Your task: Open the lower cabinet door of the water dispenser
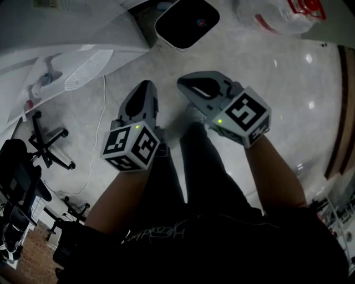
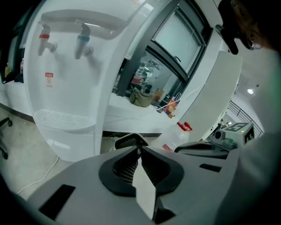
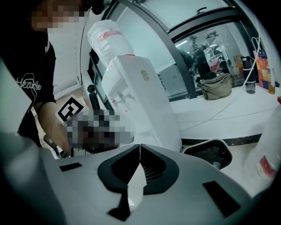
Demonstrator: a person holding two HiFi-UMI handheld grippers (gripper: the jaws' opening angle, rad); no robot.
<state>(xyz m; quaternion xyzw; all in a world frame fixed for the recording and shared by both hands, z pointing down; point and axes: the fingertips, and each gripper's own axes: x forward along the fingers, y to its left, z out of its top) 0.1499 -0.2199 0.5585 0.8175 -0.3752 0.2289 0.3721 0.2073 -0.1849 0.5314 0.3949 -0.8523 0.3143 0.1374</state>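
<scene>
The white water dispenser (image 2: 70, 88) stands at the left of the left gripper view, with a red and a blue tap over a drip tray (image 2: 61, 119). Its lower front panel (image 2: 68, 147) shows just beneath the tray. The right gripper view shows the dispenser (image 3: 142, 99) side-on with a bottle (image 3: 107, 37) on top. My left gripper (image 2: 139, 149) is shut and empty, well short of the dispenser. My right gripper (image 3: 139, 147) is shut and empty too. From the head view, the left gripper (image 1: 145, 86) and the right gripper (image 1: 186, 83) hang side by side over the floor.
A white bin with a dark inside (image 1: 186, 22) stands on the floor right of the dispenser (image 1: 83, 61). A large water bottle (image 1: 277, 14) lies beyond it. A white cable (image 1: 97, 150) runs across the floor, and black office chairs (image 1: 47, 144) stand at the left.
</scene>
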